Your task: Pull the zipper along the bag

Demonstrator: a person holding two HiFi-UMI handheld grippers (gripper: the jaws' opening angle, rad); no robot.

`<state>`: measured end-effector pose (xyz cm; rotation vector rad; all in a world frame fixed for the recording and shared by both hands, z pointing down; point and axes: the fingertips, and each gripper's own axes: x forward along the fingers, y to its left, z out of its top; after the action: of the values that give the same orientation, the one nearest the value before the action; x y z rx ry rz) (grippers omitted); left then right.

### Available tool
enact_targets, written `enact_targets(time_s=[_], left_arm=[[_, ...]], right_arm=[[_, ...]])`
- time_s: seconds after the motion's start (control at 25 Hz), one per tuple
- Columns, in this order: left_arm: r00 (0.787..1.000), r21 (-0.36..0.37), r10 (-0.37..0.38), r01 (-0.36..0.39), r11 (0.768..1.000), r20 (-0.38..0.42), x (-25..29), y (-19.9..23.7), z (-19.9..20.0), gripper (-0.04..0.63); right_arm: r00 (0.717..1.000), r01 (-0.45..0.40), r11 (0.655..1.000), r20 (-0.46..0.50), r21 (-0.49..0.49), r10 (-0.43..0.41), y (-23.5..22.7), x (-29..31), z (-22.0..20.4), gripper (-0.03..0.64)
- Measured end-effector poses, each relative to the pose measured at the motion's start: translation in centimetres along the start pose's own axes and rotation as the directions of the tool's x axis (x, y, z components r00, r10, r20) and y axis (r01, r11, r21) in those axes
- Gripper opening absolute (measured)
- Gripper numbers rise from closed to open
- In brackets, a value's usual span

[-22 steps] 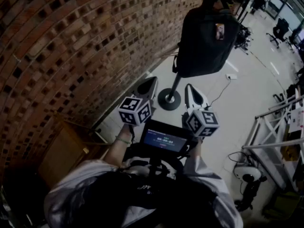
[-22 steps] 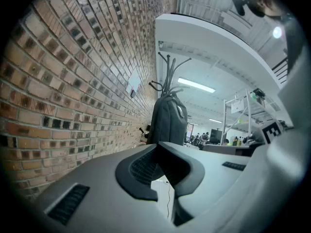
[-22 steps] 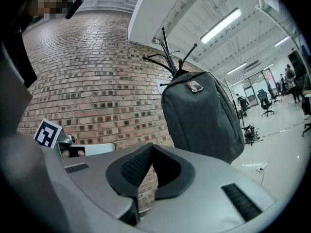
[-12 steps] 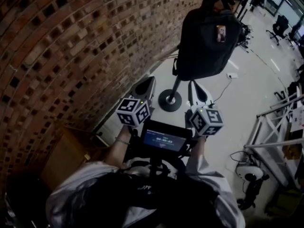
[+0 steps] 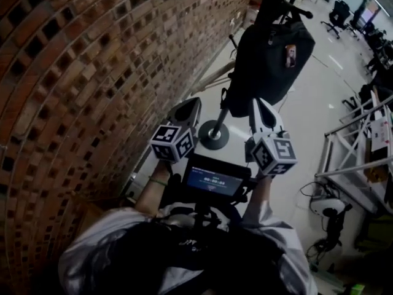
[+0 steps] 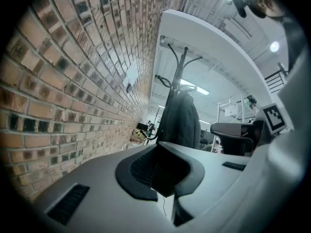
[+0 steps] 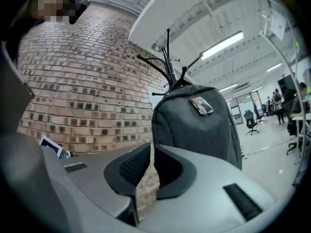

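By my judgement the task has not begun, since neither gripper touches the bag and the whole zipper pull remains. The left gripper (image 5: 187, 112) has its jaws clenched on nothing. The right gripper (image 5: 261, 112) has its jaws slightly apart and empty. Well ahead of both, the dark grey bag (image 5: 270, 60) hangs from a coat stand (image 5: 215, 134) beside the brick wall (image 5: 92, 60). It looks full and carries a small tag on its front, but I cannot make out the zipper.

Brick wall (image 5: 73, 72), pale floor (image 5: 310, 125)
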<state>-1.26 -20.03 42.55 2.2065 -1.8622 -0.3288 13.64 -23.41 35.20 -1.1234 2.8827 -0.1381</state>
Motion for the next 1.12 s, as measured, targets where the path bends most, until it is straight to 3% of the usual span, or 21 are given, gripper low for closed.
enact_targets(time_s=[0.32, 0.44, 0.68, 1.0, 1.12], left_arm=[[0.988, -0.011, -0.151, 0.151, 0.988, -0.035, 4.0, 4.3, 2.3, 0.009], [0.977, -0.013, -0.207, 0.207, 0.978, -0.047, 5.2, 5.2, 2.8, 0.009], [0.953, -0.012, -0.296, 0.296, 0.955, -0.071, 7.0, 4.6, 3.3, 0.009], [0.931, -0.02, -0.351, 0.351, 0.936, -0.101, 7.8, 3.4, 3.3, 0.009], [0.929, -0.026, -0.357, 0.356, 0.934, -0.101, 8.1, 3.5, 3.1, 0.009]], right_arm=[[0.982, 0.184, 0.972, 0.053, -0.142, -0.179, 0.0, 4.4, 6.8, 0.034], [0.967, 0.243, 0.959, 0.107, -0.144, -0.229, -0.5, 5.5, 9.6, 0.042], [0.947, 0.314, 0.933, 0.123, -0.174, -0.296, -1.7, 8.0, 14.3, 0.081], [0.93, 0.367, 0.908, 0.065, -0.204, -0.362, -3.3, 9.5, 15.9, 0.12], [0.907, 0.411, 0.869, 0.028, -0.277, -0.42, -3.6, 9.8, 15.3, 0.121]])
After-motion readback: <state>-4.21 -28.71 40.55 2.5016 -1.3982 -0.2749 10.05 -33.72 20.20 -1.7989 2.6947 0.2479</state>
